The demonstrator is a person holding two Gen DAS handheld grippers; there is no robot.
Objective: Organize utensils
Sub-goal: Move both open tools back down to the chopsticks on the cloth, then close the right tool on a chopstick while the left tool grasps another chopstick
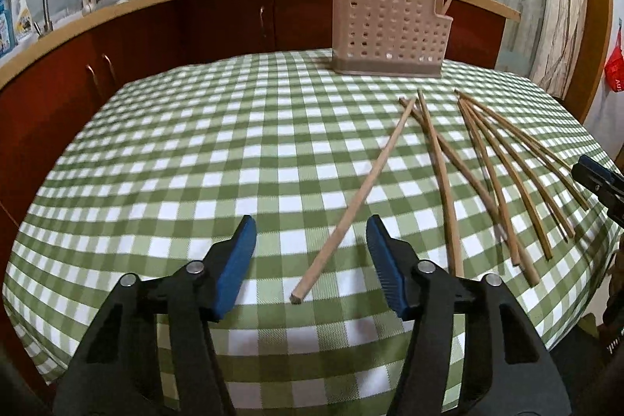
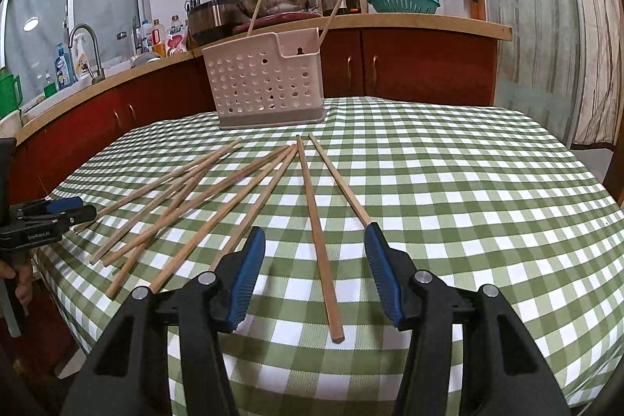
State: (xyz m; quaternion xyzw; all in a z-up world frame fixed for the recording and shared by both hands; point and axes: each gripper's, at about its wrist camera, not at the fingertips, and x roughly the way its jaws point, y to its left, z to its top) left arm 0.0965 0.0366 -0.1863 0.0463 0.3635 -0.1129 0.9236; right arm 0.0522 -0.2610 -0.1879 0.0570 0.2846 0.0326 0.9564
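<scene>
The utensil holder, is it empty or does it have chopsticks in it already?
Not empty: two chopsticks stand in the utensil holder.

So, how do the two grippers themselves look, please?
Both look the same: the left gripper and the right gripper have black plastic arms with silver round pivots, and flat blue ribbed pads on the fingers. Seen from the right wrist, the left gripper's side bears small white lettering, too small to read surely.
</scene>
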